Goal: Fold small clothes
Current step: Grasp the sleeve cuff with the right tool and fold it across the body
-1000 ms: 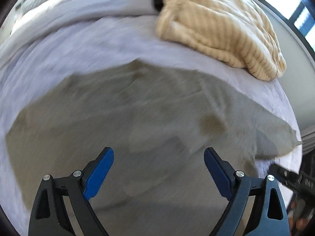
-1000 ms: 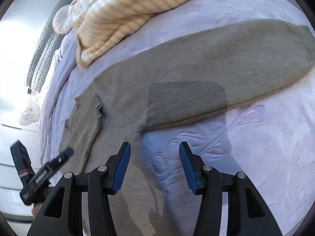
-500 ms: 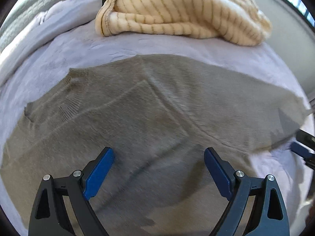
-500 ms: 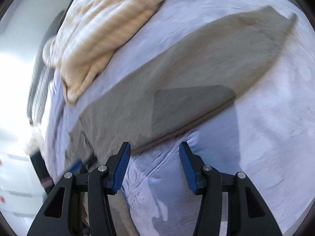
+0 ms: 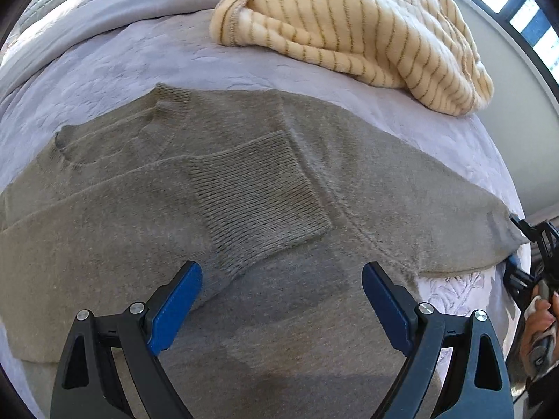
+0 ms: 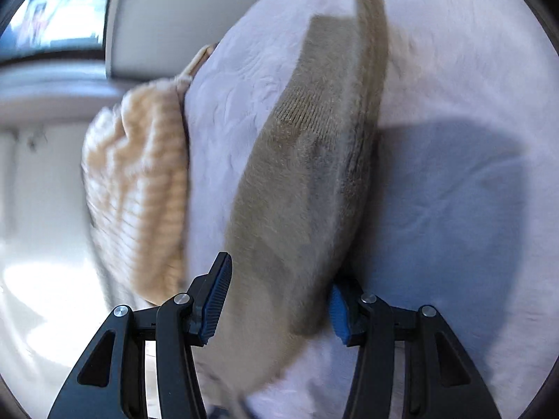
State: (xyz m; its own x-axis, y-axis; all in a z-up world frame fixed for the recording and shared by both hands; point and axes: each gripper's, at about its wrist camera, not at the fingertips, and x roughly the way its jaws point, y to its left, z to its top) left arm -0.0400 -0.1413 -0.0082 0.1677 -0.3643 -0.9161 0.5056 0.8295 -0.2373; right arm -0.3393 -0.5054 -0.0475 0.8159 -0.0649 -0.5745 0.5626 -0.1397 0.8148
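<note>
A grey-brown knit sweater lies flat on the lilac bedspread, one sleeve folded across its body with the ribbed cuff on top. My left gripper hovers open and empty just above the sweater's lower body. In the right wrist view the other sleeve stretches away from me. My right gripper is open, its jaws standing on either side of that sleeve's near end. The right gripper also shows at the left wrist view's right edge, at the sleeve tip.
A cream blanket with tan stripes is bunched at the far side of the bed and shows blurred in the right wrist view. The bed edge and a pale wall lie to the right.
The left gripper has steadied over the sweater, still open. The right gripper has swung round and moved in until its open jaws straddle the end of the outstretched sleeve.
</note>
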